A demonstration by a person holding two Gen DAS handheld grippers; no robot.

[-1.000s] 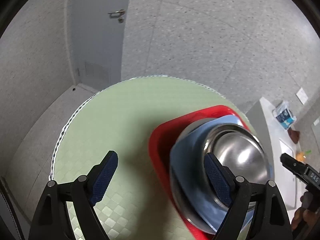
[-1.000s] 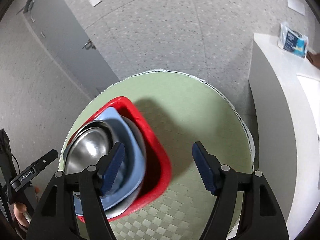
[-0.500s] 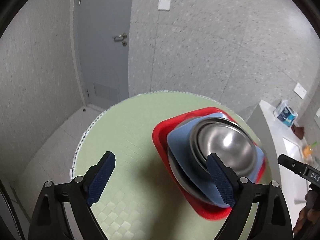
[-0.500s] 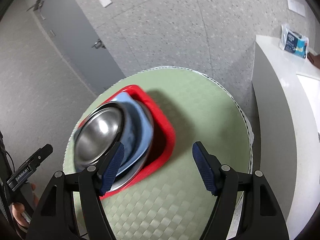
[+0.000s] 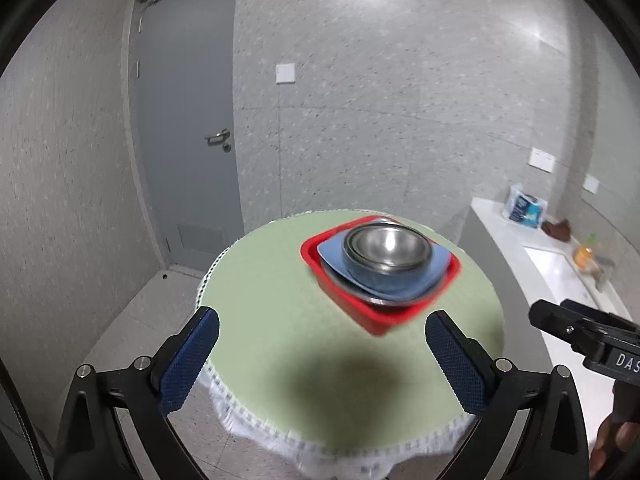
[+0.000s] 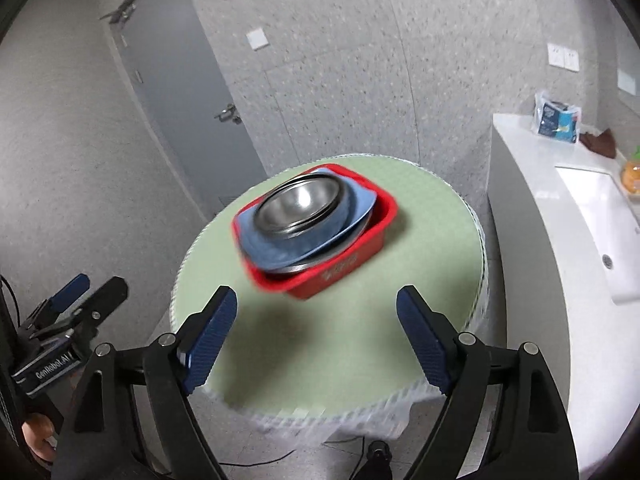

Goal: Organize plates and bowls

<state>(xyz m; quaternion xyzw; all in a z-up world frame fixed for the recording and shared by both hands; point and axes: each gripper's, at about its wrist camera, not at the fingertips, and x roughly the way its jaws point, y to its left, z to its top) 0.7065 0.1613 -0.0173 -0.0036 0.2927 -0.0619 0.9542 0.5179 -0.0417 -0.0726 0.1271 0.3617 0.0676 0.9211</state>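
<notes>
A red basin (image 5: 400,312) (image 6: 340,272) sits on a round green table (image 5: 280,340) (image 6: 360,340). Inside it lies a metal plate under a blue square plate (image 5: 438,258) (image 6: 272,252), and steel bowls (image 5: 388,248) (image 6: 300,204) are nested on top. My left gripper (image 5: 322,344) hangs over the table's near part, well short of the basin, its jaws opening with nothing between them. My right gripper (image 6: 316,320) also hangs short of the basin, its jaws opening and empty. Each gripper shows at the edge of the other's view.
A white counter (image 6: 540,200) with a sink (image 6: 600,220) runs along the right of the table. A blue packet (image 6: 558,116) and an orange bottle (image 5: 584,256) stand on it. A grey door (image 5: 188,120) is behind on the left. A lace cloth edges the table.
Both grippers have drawn back and up from the basin, which now looks smaller and farther. The fingers no longer flank the plates, and both pairs of jaws stand wider.
</notes>
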